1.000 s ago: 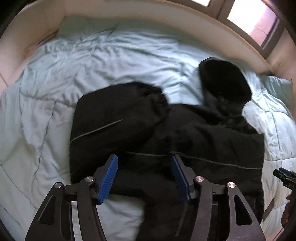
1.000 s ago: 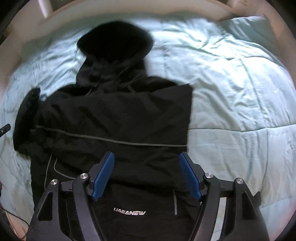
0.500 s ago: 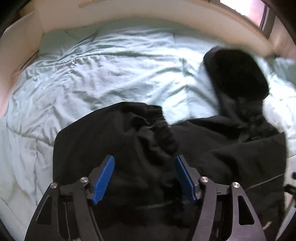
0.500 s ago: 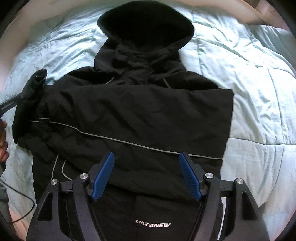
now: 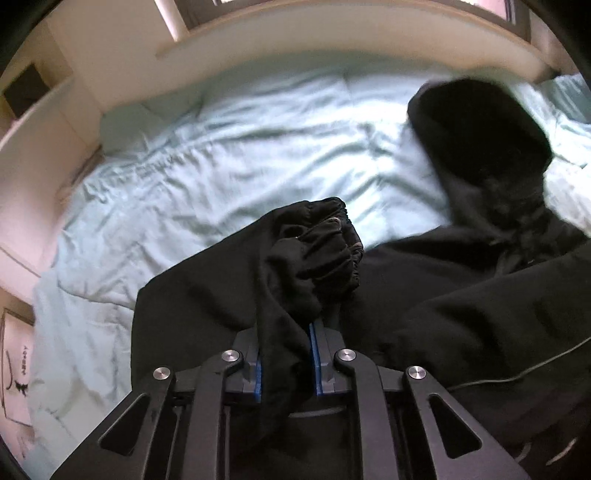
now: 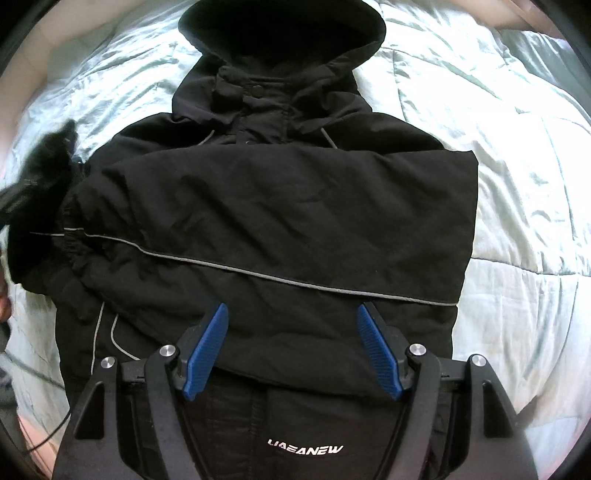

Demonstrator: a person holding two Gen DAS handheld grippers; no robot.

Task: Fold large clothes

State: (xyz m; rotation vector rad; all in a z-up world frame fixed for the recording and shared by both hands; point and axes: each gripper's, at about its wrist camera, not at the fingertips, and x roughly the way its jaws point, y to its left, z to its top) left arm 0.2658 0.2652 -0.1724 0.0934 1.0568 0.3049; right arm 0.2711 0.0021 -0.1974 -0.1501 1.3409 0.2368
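A black hooded jacket (image 6: 277,206) lies front up on a pale green quilt (image 6: 517,184), hood (image 6: 280,33) at the far end, one sleeve folded across the chest. My left gripper (image 5: 286,330) is closing its jaws on the other sleeve (image 5: 317,251); the blue pads press bunched fabric just behind the elastic cuff, which stands lifted off the bed. In the right wrist view that sleeve (image 6: 44,173) shows blurred at the jacket's left side. My right gripper (image 6: 292,308) hovers open over the lower front of the jacket, nothing between its fingers.
A pale padded headboard (image 5: 332,40) curves behind the bed, with a window above it. A pillow (image 5: 569,96) lies at the far right corner. A thin dark cable (image 6: 48,435) runs off the bed's near left edge, beside part of a person's hand (image 6: 4,302).
My left gripper moved in over the sleeve cuff and went from wide open to clamped on it, lifting the cuff. My right gripper came lower over the jacket and stayed open.
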